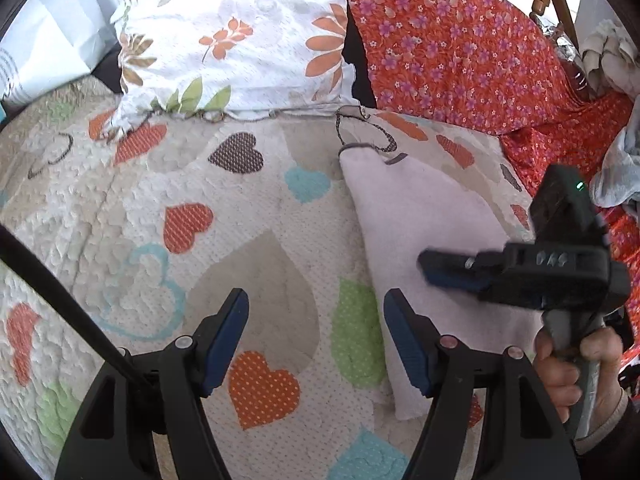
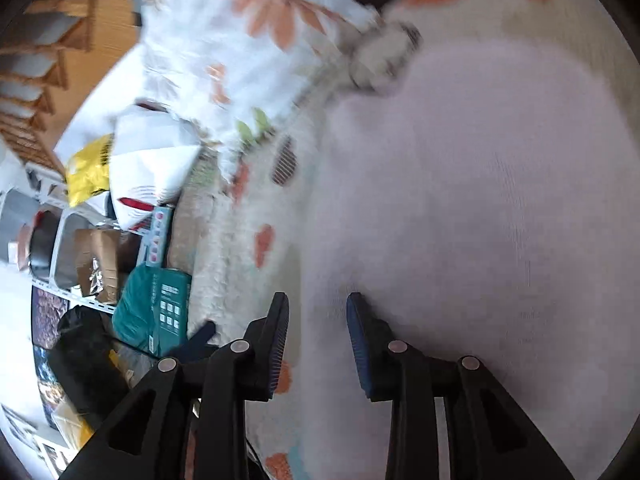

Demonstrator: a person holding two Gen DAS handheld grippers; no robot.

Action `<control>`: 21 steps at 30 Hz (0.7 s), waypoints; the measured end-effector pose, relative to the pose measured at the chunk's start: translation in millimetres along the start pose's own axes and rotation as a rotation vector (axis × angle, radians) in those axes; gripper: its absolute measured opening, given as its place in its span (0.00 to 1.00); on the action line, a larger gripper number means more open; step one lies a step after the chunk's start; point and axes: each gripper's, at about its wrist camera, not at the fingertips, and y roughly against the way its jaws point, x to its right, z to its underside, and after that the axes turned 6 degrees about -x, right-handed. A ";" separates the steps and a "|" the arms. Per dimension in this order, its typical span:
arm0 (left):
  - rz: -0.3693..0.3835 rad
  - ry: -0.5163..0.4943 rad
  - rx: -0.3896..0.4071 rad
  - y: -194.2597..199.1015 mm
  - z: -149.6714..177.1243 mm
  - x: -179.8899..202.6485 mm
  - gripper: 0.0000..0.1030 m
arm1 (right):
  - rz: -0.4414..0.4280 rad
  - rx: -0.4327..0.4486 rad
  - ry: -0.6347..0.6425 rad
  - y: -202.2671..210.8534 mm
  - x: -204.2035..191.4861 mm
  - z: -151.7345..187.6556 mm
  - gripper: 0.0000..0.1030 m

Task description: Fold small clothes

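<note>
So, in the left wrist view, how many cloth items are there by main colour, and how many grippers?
Pale pink cloth: 1
Heart-print bedspread: 1
White floral pillow: 1
Red floral fabric: 1
Grippers: 2, left gripper and right gripper, jaws open on both
Total: 6

The right wrist picture is smeared: the pink cloth (image 2: pixel 480 200) and flower pillow (image 2: pixel 240 60) look fuzzy. In the left wrist picture, the right gripper (image 1: pixel 444 268) hides part of the cloth, and its tips are blurry. The red flowered fabric (image 1: pixel 460 52) is cut off at the right edge.
</note>
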 end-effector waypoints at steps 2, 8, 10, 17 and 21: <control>-0.033 -0.014 0.020 3.1 -1.8 -0.7 0.67 | -0.007 -0.007 0.020 -1.7 -2.1 3.3 0.32; -0.123 -0.045 0.064 10.3 -2.5 0.7 0.69 | 0.016 -0.086 0.092 8.4 -8.1 31.0 0.33; -0.164 -0.069 0.085 12.2 -0.8 5.1 0.70 | 0.025 -0.112 0.101 12.4 -5.5 43.4 0.33; -0.281 -0.166 0.152 16.3 8.9 28.4 0.72 | 0.158 -0.064 0.150 55.0 -3.2 82.2 0.38; -0.291 -0.176 0.169 22.8 14.3 40.0 0.73 | 0.266 0.047 0.156 89.6 -5.0 96.4 0.40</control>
